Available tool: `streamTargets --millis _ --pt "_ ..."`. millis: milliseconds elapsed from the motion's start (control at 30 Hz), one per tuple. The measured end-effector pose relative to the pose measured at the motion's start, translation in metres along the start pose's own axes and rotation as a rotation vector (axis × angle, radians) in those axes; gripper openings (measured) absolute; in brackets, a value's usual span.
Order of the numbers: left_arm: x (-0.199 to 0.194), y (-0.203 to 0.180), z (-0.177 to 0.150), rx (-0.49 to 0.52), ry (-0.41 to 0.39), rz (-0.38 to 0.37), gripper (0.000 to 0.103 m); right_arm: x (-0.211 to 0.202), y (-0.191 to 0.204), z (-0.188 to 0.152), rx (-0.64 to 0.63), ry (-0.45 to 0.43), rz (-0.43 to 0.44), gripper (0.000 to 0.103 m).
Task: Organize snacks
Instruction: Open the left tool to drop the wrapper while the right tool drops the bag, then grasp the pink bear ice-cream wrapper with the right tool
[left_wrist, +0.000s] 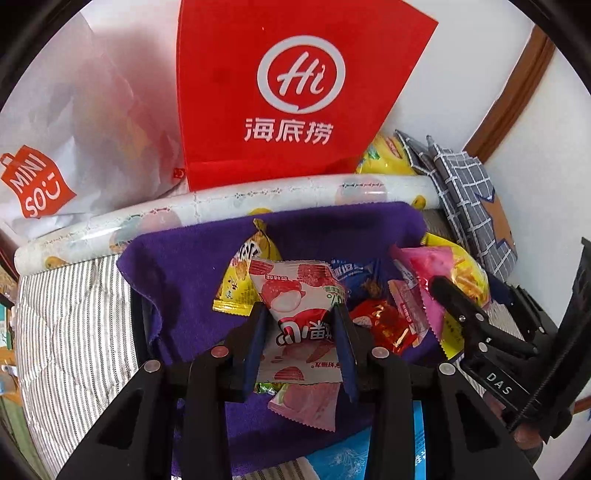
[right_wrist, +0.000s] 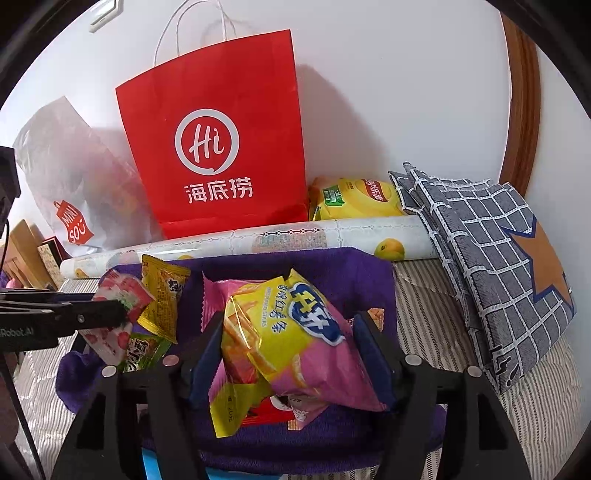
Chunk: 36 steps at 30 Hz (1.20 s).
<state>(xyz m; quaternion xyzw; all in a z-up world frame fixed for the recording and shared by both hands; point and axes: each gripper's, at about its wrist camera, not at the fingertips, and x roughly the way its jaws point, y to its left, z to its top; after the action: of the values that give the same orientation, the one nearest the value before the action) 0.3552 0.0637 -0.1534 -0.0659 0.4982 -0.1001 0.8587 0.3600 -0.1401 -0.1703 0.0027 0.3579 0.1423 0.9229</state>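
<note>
The left claw (left_wrist: 300, 325) is pinching a red-and-white strawberry snack packet (left_wrist: 295, 299) above the purple cloth (left_wrist: 184, 266) spread on the striped bed (left_wrist: 74, 314), near the cloth's middle. The right claw (right_wrist: 291, 354) stands spread around a pink-and-yellow potato-stick bag (right_wrist: 295, 332) lying on the snack pile; whether its pads touch the bag I cannot tell. A red paper bag (right_wrist: 218, 155) stands at the bed's far edge against the wall.
</note>
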Motion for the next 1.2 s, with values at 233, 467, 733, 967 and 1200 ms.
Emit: streamTargets --millis 233,467,733,967,1200 --pt "0.008 -0.001 -0.002 -0.002 0.029 0.001 0.036 -0.008 0.007 0.001 -0.036 -0.025 -0.001 0.075" --pt "0.008 -0.004 -0.003 0.008 0.04 0.008 0.037 -0.019 0.008 0.005 -0.02 -0.044 -0.007 0.074" --pt "0.0 -0.01 -0.002 0.022 0.027 0.023 0.039 -0.057 -0.004 -0.008 0.035 -0.044 -0.031 0.074" --pt "-0.027 -0.025 -0.003 0.046 -0.007 0.03 0.052 -0.088 -0.009 -0.025 0.054 0.015 -0.096 0.082" --pt "-0.064 -0.036 -0.03 0.044 -0.055 0.017 0.059 -0.118 -0.005 -0.049 0.045 0.037 -0.195 0.086"
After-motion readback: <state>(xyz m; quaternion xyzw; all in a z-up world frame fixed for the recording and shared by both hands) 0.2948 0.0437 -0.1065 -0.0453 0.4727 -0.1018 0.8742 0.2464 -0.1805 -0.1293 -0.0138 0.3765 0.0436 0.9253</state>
